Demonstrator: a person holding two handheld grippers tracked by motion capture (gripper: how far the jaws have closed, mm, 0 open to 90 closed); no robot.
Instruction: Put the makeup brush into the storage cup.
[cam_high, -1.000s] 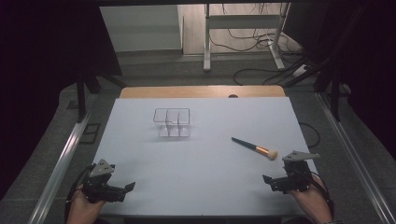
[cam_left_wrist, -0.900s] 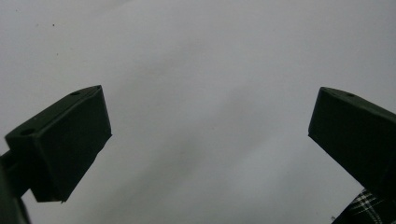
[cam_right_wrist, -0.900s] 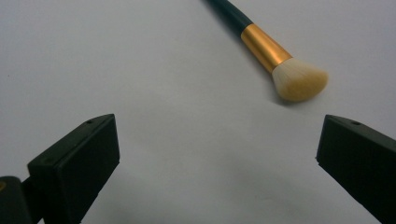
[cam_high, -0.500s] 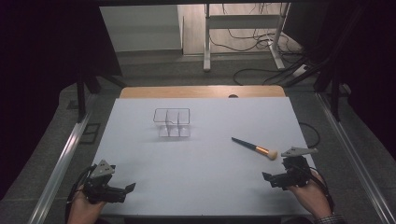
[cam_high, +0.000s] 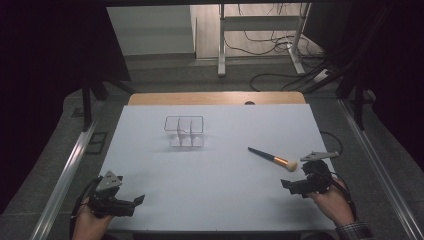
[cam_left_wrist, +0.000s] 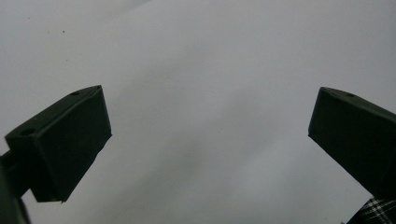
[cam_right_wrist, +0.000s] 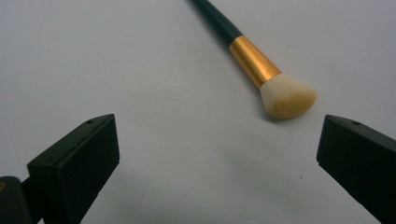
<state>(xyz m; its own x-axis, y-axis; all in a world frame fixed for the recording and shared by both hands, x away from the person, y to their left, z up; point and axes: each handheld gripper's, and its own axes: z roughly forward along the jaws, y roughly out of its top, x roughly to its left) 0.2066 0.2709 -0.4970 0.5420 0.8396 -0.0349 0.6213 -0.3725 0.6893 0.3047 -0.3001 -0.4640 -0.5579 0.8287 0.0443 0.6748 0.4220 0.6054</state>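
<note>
Right gripper (cam_high: 292, 186) released, low beside makeup brush (cam_high: 272, 159), left gripper (cam_high: 132, 202) released, resting.

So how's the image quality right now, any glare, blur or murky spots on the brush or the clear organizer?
High view: dim and dark at the edges, the clear organizer faint against the white table. Right gripper view: the makeup brush is sharp, with a small soft shadow under its bristles and no glare. Left gripper view: soft, even grey tabletop.

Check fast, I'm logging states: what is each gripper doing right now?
Left gripper: open, holding nothing.
Right gripper: open, empty, makeup brush just ahead.
</note>
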